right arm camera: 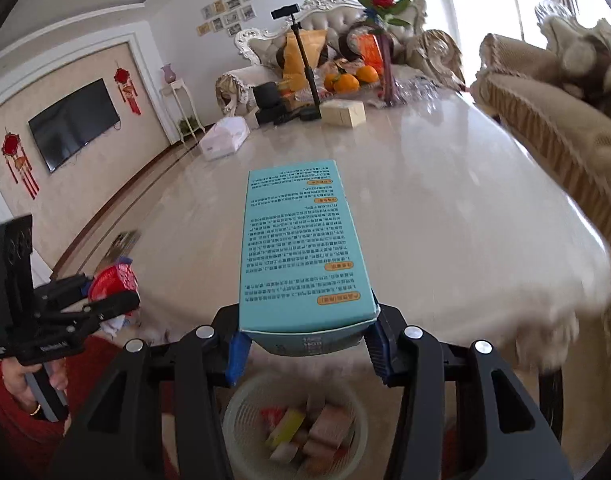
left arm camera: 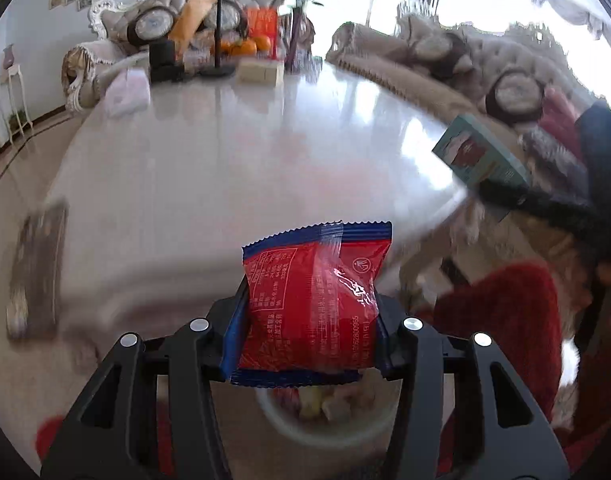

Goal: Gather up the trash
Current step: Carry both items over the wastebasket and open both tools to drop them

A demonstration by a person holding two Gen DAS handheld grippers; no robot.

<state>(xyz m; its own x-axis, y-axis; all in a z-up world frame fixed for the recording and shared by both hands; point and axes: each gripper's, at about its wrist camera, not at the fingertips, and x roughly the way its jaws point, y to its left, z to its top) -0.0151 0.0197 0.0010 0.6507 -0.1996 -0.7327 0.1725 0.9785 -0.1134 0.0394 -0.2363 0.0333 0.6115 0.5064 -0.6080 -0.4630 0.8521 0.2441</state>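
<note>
Fingers of both grippers pinch trash, left gripper point(left arm camera: 311, 320) a red-and-blue foil snack packet point(left arm camera: 311, 304), right gripper point(right arm camera: 305, 344) a teal cardboard box point(right arm camera: 303, 248); centre each above white mesh wastebasket point(right arm camera: 241, 408) before release

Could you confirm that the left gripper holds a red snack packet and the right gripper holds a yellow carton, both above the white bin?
Not quite: the carton in the right gripper is teal, as the right wrist view shows. The left gripper does hold the red snack packet, and the white bin lies below both.
</note>
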